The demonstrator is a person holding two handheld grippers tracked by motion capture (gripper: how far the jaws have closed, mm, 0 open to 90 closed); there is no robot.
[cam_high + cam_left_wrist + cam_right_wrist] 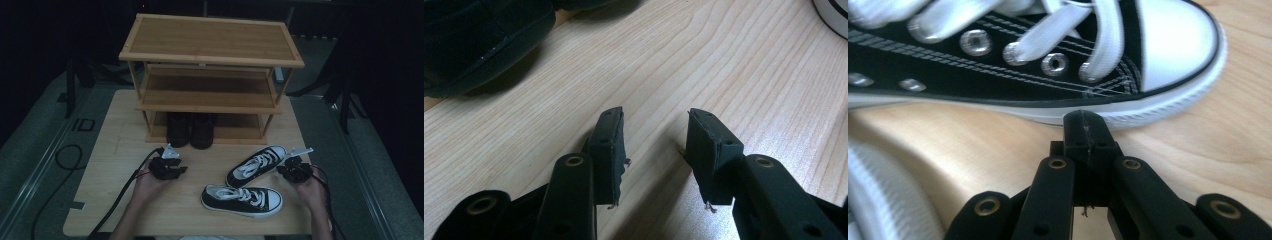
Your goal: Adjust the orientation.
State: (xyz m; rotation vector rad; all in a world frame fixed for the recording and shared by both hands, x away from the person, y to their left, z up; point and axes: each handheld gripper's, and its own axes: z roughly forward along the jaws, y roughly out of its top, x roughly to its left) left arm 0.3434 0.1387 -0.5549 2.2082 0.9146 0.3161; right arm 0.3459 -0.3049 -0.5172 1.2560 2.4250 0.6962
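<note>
Black-and-white sneakers (250,185) lie at the lower right of the wooden surface (115,145), right tongs (1087,125) clenched empty at one's sole, left tongs (654,145) released.

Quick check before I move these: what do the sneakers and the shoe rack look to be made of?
Sneakers: black woven fabric uppers, likely canvas, with stitching, metal eyelets and flat white laces; the white toe cap and ribbed sole edge look like smooth rubber. Shoe rack: light slatted wood, possibly bamboo, with a matte finish.
</note>
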